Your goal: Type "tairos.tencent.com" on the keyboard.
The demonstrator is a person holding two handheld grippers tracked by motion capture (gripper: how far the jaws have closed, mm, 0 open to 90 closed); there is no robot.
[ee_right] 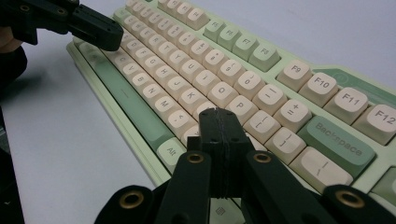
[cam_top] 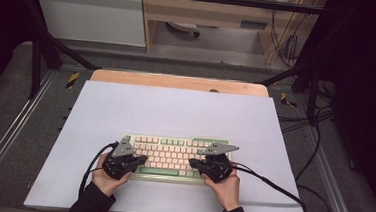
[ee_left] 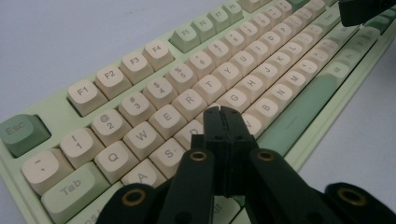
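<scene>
Keyboard (cam_top: 172,156), pale green with cream keys, lies on a white sheet (cam_top: 175,110) toward its near edge in the high view, with wide bare sheet beyond it and to both sides and a narrower strip in front. The left gripper (cam_top: 141,159) and right gripper (cam_top: 193,162) sit over the keyboard's two ends, tips pointing inward at each other, held by hands that come from the bottom edge. A wooden table edge (cam_top: 177,81) shows past the sheet, grey floor and black frame bars around it. In the left gripper view, the left gripper (ee_left: 222,110) has its jaws pressed fully together with nothing between them, tips just above the keys near D and F; the keyboard (ee_left: 140,93) runs away diagonally. In the right gripper view, the right gripper (ee_right: 218,112) is likewise closed tight and empty, over the keys near L and P, with the keyboard (ee_right: 261,79) beneath and bare sheet left of it.
</scene>
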